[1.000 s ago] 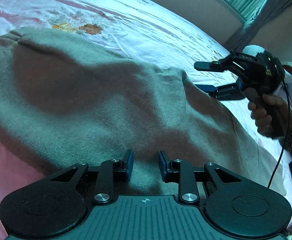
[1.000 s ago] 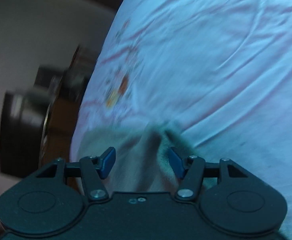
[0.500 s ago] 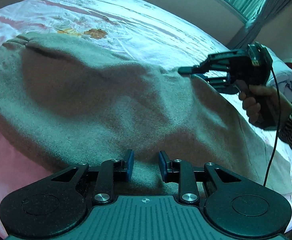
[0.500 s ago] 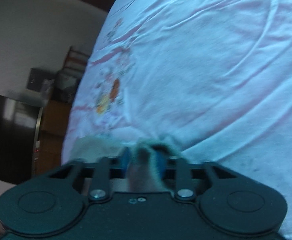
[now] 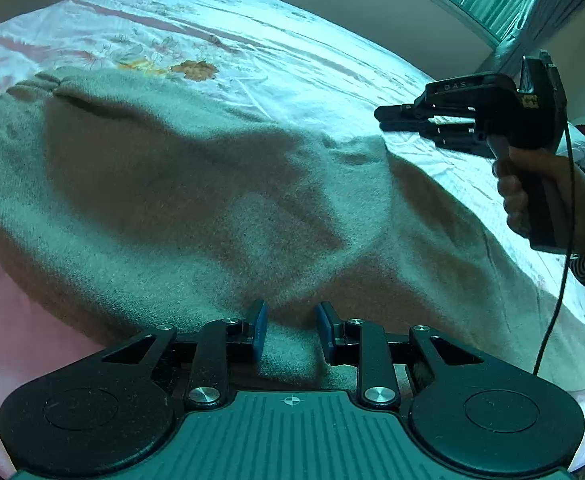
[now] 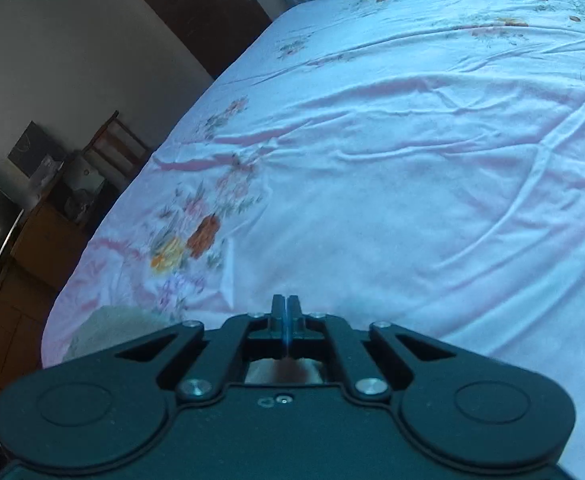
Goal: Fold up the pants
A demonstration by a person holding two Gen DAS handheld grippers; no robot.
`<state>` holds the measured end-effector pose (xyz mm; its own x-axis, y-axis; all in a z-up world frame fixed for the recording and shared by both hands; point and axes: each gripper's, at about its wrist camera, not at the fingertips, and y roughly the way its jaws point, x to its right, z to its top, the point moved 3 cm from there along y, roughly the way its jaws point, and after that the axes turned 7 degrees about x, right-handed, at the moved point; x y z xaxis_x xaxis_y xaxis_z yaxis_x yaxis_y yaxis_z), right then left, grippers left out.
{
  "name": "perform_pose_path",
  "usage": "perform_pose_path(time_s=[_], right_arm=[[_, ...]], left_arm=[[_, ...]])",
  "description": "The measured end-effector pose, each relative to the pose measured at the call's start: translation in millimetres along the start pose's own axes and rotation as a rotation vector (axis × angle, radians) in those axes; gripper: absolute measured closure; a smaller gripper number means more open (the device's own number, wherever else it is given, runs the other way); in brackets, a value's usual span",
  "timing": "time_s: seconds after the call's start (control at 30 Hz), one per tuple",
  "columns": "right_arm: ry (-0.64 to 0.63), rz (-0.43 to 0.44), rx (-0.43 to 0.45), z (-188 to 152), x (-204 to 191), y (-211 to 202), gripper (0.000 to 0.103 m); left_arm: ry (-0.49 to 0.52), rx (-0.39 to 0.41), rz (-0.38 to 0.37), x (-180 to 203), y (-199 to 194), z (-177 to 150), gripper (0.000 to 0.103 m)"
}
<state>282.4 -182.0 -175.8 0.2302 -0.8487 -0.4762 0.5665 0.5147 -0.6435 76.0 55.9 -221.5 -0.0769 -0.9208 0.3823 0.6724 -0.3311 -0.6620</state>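
Left wrist view: pants (image 5: 212,208) lie lengthwise across bed (image 5: 292,52). Left gripper (image 5: 290,332) pinches the near edge; right gripper (image 5: 388,118), closed empty, hovers above the far edge.

Your right gripper (image 6: 286,322) has just been closing; its jaws, wide apart around a raised fold of the grey pants (image 5: 220,208) a second ago, now meet with nothing between them; it sits higher, clear of the cloth; the peak it reached for has sunk flatter; your right hand (image 5: 532,196) now levels the tool, rolled from its earlier tilt.
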Motion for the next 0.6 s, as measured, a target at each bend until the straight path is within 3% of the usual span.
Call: perform_pose_path(time_s=[0.1, 0.23, 0.27, 0.37, 0.43, 0.53, 0.6], right_arm=[[-0.001, -0.015, -0.055, -3.7, 6.4, -4.2, 0.095], [0.040, 0.010, -0.164, -16.0, 13.9, 0.5, 0.081], [0.043, 0.033, -0.170, -18.5, 11.7, -0.7, 0.082], [-0.006, 0.044, -0.177, -22.5, 0.9, -3.2, 0.100], [-0.040, 0.041, -0.182, -24.4, -4.7, -3.1, 0.103], [-0.117, -0.033, -0.128, -25.2, -10.0, -5.7, 0.103], [-0.215, -0.130, -0.086, -27.3, -15.1, -5.8, 0.103]], left_arm=[[-0.005, 0.009, -0.003, -0.8, -2.8, 2.2, 0.075], [-0.004, 0.050, 0.024, -6.4, -13.1, 8.0, 0.074], [-0.005, 0.053, 0.029, -9.3, -13.4, 9.4, 0.074], [-0.018, 0.058, 0.047, -18.9, -10.6, 13.7, 0.074], [-0.013, 0.060, 0.057, -21.6, -8.3, 15.2, 0.074], [0.000, 0.060, 0.078, -24.2, -3.5, 12.3, 0.075], [0.011, 0.057, 0.085, -24.7, 2.2, 8.1, 0.075]])
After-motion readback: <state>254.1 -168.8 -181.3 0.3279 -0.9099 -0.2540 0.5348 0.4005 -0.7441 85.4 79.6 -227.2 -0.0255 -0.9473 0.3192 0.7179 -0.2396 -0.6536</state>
